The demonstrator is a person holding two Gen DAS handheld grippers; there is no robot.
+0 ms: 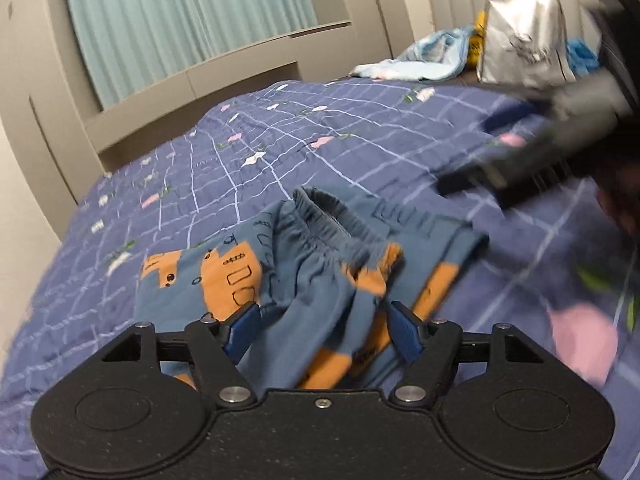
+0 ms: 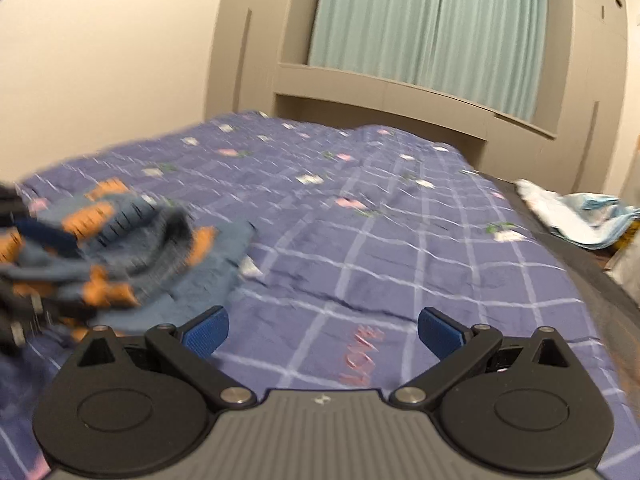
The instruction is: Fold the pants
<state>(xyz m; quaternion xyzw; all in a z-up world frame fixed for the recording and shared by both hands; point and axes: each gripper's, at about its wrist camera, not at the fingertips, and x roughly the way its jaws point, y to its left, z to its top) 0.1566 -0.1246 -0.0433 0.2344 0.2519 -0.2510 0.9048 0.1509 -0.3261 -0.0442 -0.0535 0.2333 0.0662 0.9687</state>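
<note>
Small blue pants (image 1: 320, 264) with orange prints lie bunched on the purple checked bedspread (image 1: 280, 148), waistband up. My left gripper (image 1: 324, 330) is open, its blue pads either side of a fold of the pants, with fabric between them. The right gripper (image 1: 532, 164) shows blurred at the right in the left wrist view, above the bed beyond the pants. In the right wrist view my right gripper (image 2: 323, 334) is open and empty over bare bedspread (image 2: 400, 240), and the pants (image 2: 120, 252) lie blurred to its left.
A silver bag (image 1: 524, 48) and light blue cloths (image 1: 420, 60) sit at the bed's far end by the headboard. Beige window surround and teal curtains (image 2: 428, 20) stand behind the bed. The cloths (image 2: 580, 216) show at the right bed edge.
</note>
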